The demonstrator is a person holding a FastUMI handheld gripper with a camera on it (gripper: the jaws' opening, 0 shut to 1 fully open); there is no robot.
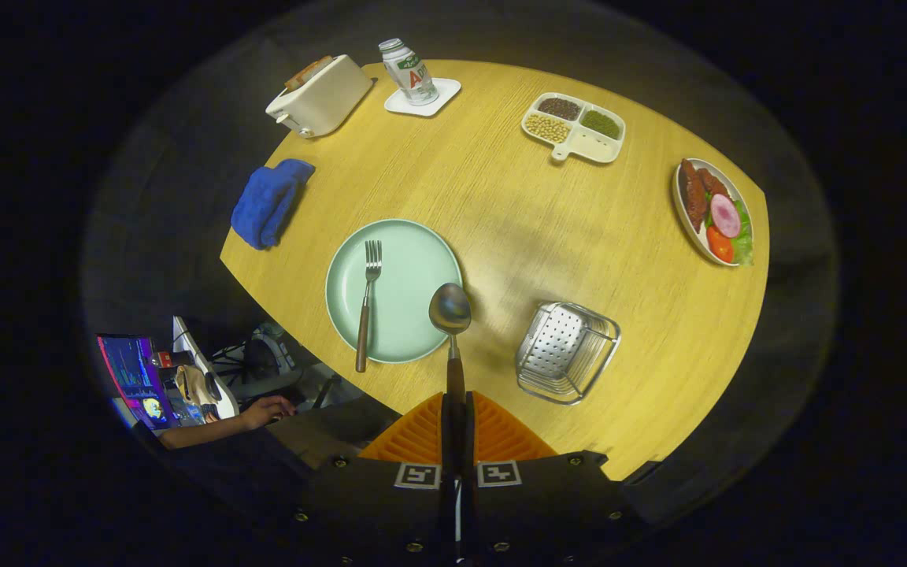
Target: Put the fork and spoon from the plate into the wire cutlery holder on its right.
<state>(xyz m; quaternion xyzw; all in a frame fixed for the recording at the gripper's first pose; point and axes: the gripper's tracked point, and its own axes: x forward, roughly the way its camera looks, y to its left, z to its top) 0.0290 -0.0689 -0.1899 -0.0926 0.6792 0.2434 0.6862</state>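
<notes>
Hand-held gripper point(457, 421): orange fingers point(422, 437) pressed together, pinching the spoon point(451, 327) by its brown handle. Spoon points straight ahead, its bowl over the right rim of the green plate point(414, 260), apparently lifted. Fork point(368, 303) lies on the plate's left half, handle end past the near rim. Wire cutlery holder point(566, 350) sits on the worktop point(516, 213), right of the plate, well apart from it.

The gripper point(456, 429) hangs high above the table's near edge, its two orange fingers point(422, 437) pressed together on the spoon point(451, 315) handle (bowl pointing away, toward the far side).
</notes>
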